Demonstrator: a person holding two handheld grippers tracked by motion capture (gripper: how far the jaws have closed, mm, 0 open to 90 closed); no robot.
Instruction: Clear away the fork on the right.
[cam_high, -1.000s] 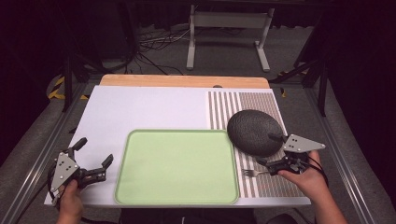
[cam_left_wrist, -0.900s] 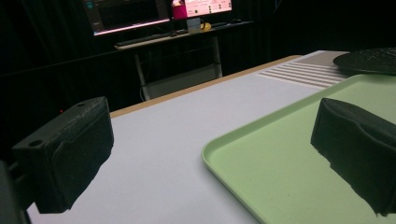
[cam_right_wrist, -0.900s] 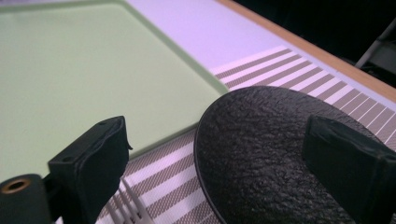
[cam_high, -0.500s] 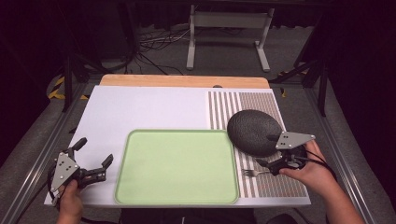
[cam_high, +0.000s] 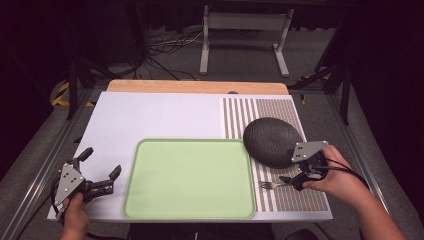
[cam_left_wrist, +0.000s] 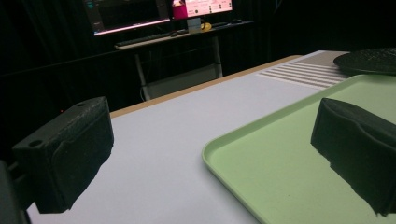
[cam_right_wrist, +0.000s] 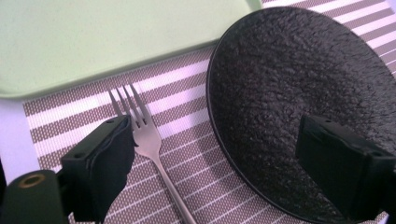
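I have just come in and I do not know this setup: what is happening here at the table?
A person sits at the table with a two-jaw gripper in each hand. The right gripper is over the striped placemat, its jaws wide apart and just been closing a little, with a fork lying between them beside a dark plate; nothing is gripped yet. The left gripper rests open beside the green tray.

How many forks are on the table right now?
1. The fork lies on the striped placemat, between the green tray and the black plate, beside the right gripper. None seem hidden.
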